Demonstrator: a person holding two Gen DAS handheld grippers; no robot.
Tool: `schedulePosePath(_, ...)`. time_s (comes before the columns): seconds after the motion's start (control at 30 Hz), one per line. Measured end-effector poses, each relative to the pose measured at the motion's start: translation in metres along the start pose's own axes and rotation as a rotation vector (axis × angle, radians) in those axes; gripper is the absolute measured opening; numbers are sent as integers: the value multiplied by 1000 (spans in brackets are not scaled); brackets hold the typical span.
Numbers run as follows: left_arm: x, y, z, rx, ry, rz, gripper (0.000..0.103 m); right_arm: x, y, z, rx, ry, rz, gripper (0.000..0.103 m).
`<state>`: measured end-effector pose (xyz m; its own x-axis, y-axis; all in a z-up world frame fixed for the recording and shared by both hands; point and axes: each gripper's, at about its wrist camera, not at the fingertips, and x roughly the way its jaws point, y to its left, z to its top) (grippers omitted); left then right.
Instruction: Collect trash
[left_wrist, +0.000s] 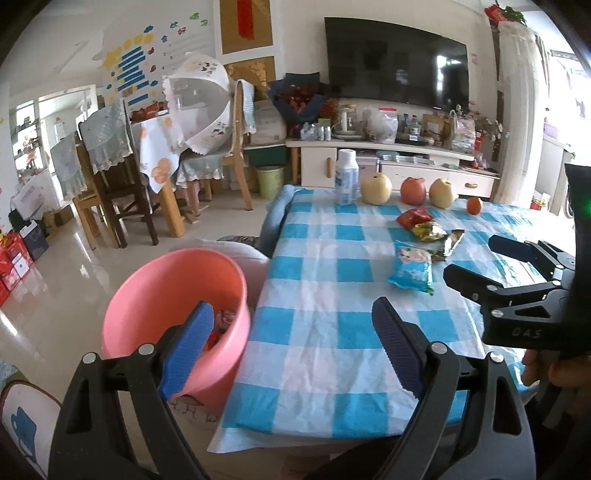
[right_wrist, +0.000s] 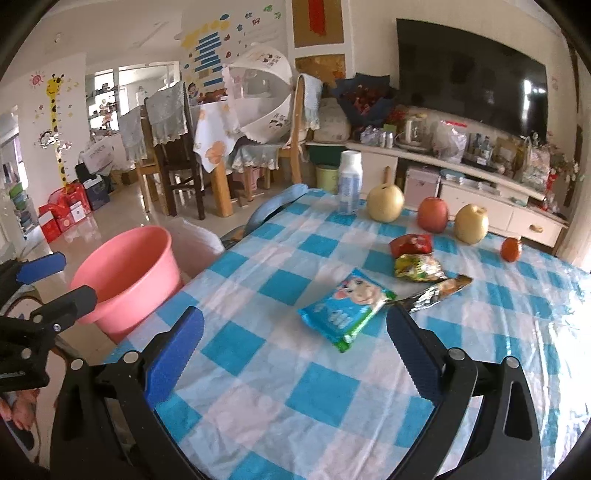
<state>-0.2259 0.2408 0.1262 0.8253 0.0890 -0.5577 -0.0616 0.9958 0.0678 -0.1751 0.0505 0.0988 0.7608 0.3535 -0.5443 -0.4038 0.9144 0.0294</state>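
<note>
Several snack wrappers lie on the blue-checked table (right_wrist: 258, 354): a blue packet (right_wrist: 345, 308) (left_wrist: 412, 267), a yellow-green one (right_wrist: 419, 267) (left_wrist: 428, 230), a red one (right_wrist: 412, 243) (left_wrist: 413, 216) and a dark foil one (right_wrist: 437, 291) (left_wrist: 452, 242). A pink basin (left_wrist: 173, 291) (right_wrist: 125, 275) stands left of the table, with some wrappers inside. My left gripper (left_wrist: 295, 343) is open and empty, over the table's left edge beside the basin. My right gripper (right_wrist: 295, 354) is open and empty, just short of the blue packet; it also shows in the left wrist view (left_wrist: 469, 262).
A white bottle (right_wrist: 349, 182), two pears (right_wrist: 386, 203), an apple (right_wrist: 432, 214) and a small orange fruit (right_wrist: 511, 249) stand along the table's far edge. Beyond are a TV cabinet (right_wrist: 480, 177), dining chairs (right_wrist: 173, 147) and a green bin (left_wrist: 269, 181).
</note>
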Motion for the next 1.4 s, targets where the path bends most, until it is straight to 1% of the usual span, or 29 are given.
schedulePosePath(0.2, 0, -19, 3, 23, 9, -14, 88, -7, -20, -1, 20, -26, -34, 98)
schedulePosePath(0.4, 2, -45, 5, 85, 22, -15, 88, -11, -38, -2, 46, -38, -60, 98)
schedulePosePath(0.47, 4, -55, 5, 109, 25, -7, 88, -13, -45, -2, 49, -43, -79, 98)
schedulePosePath(0.6, 7, -72, 7, 135, 39, -13, 88, -15, -59, -4, 60, -53, -112, 98)
schedulePosePath(0.73, 11, -84, 10, 140, 51, -25, 88, -9, -76, -6, 93, -28, -124, 98)
schedulePosePath(0.93, 19, -104, 12, 159, 66, -45, 88, -7, -98, -9, 110, -26, -158, 98)
schedulePosePath(1.07, 24, -117, 14, 174, 60, -60, 88, -1, -112, -11, 119, -5, -182, 98)
schedulePosePath(1.17, 29, -126, 18, 180, 56, -70, 88, 3, -122, -13, 133, 16, -184, 98)
schedulePosePath(1.3, 46, -137, 29, 160, 70, -95, 88, 5, -148, -11, 158, 35, -216, 98)
schedulePosePath(1.4, 63, -146, 39, 152, 74, -103, 88, 7, -179, -8, 218, 41, -243, 98)
